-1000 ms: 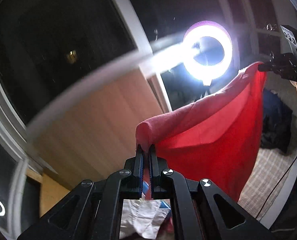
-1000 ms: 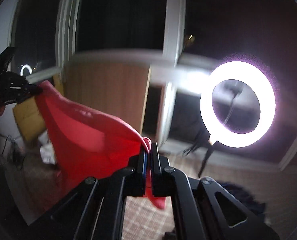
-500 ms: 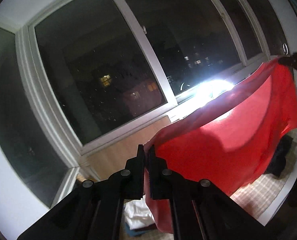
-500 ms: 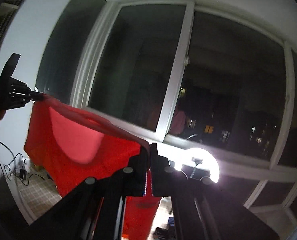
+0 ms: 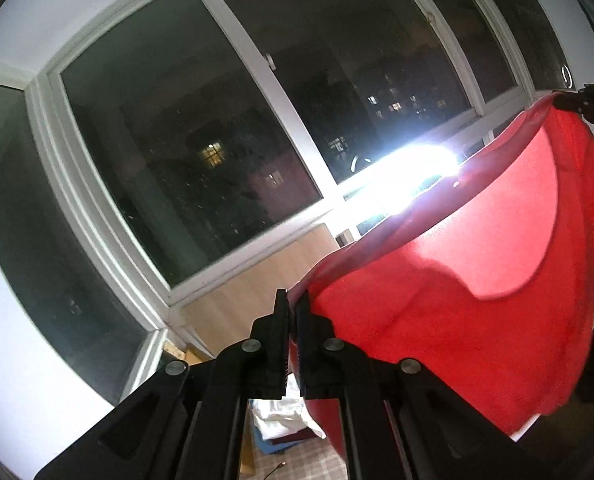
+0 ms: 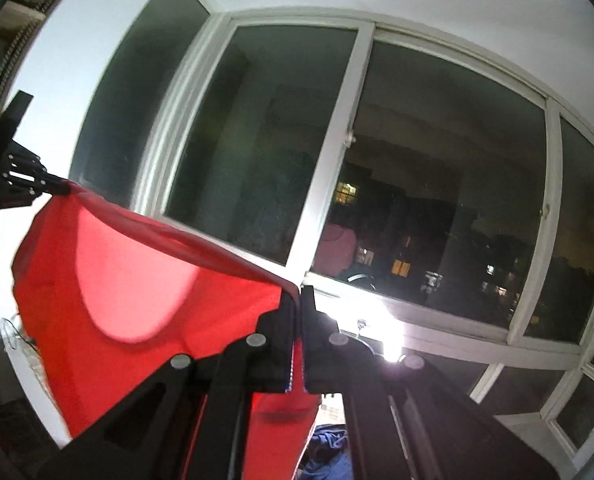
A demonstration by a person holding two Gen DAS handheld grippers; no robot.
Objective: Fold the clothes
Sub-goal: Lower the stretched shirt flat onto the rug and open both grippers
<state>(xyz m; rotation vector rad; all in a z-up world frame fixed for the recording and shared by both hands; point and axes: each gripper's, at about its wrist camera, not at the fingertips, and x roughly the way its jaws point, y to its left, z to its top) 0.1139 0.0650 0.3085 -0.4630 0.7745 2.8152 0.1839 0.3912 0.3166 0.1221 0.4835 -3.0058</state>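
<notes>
A red garment [image 5: 477, 280] hangs stretched in the air between both grippers, lit from behind. My left gripper [image 5: 293, 300] is shut on one top corner of it, and the cloth runs up to the right, where the right gripper [image 5: 577, 102] pinches the other corner. In the right wrist view the right gripper [image 6: 299, 294] is shut on its corner of the red garment [image 6: 137, 292]. From there the top edge climbs left to the left gripper [image 6: 63, 188]. The cloth's lower edge hangs free below.
A big window [image 5: 237, 152] with white frames and night outside fills the background. A bright lamp [image 5: 413, 164] glares at sill height. White clothes [image 5: 281, 420] lie on the checked floor below, and a blue garment [image 6: 333, 452] lies under the right gripper.
Both grippers rose with the red garment and tilted upward. The ring light dropped from mid-frame to low, the window now fills the views, and the cloth hangs spread wider.
</notes>
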